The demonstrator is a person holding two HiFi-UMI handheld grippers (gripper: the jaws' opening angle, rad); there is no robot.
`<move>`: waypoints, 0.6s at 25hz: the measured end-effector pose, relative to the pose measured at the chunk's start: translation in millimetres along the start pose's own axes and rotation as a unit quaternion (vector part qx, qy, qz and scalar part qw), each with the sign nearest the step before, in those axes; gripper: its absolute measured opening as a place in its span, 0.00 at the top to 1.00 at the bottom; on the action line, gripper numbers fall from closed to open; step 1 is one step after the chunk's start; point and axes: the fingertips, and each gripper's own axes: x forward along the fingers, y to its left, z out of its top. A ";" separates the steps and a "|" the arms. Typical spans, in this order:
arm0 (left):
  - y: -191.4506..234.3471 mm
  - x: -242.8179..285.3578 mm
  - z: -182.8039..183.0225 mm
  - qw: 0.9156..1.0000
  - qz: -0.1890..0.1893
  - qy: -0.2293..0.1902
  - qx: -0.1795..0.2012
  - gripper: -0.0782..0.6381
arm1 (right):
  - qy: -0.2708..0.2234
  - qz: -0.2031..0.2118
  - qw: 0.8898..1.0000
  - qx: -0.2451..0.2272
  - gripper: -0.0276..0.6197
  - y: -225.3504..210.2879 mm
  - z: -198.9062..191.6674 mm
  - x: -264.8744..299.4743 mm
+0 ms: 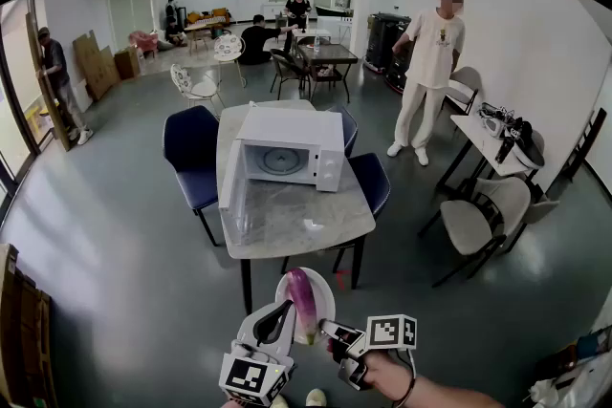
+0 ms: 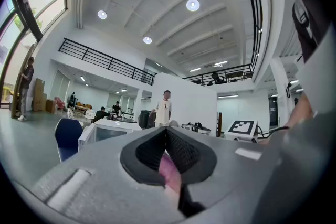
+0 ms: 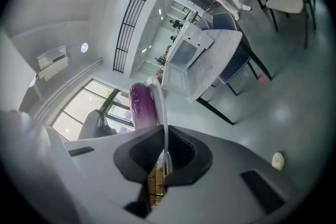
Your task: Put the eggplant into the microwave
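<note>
A purple eggplant (image 1: 303, 299) lies on a small white plate (image 1: 326, 301) that is held in the air in front of me, short of the marble table (image 1: 296, 223). My right gripper (image 1: 328, 330) is shut on the plate's rim (image 3: 160, 107), and the eggplant (image 3: 140, 105) shows beyond its jaws. My left gripper (image 1: 289, 309) comes in from the left at the eggplant's near end. Its jaws are shut, with the pale pink eggplant (image 2: 169, 173) between the pads. The white microwave (image 1: 287, 148) stands on the table with its door (image 1: 232, 179) swung open to the left.
Blue chairs (image 1: 191, 153) stand around the table. A person (image 1: 430, 62) stands at the right beyond it. A white chair (image 1: 478, 220) and a side table (image 1: 492, 148) are at the right. Grey floor lies between me and the table.
</note>
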 end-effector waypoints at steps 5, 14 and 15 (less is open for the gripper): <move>-3.9 -2.1 -0.8 1.000 0.000 0.000 0.002 0.88 | 0.001 0.000 1.000 -0.001 0.93 -1.7 -2.4 -2.8; -8.0 -3.9 -3.2 1.000 0.003 -0.001 0.000 0.88 | 0.000 0.011 1.000 0.006 0.93 -1.2 -6.1 -7.4; -8.3 -4.2 -3.9 1.000 0.004 -0.001 -0.001 0.88 | -0.001 0.011 1.000 0.009 0.93 -1.6 -5.8 -8.1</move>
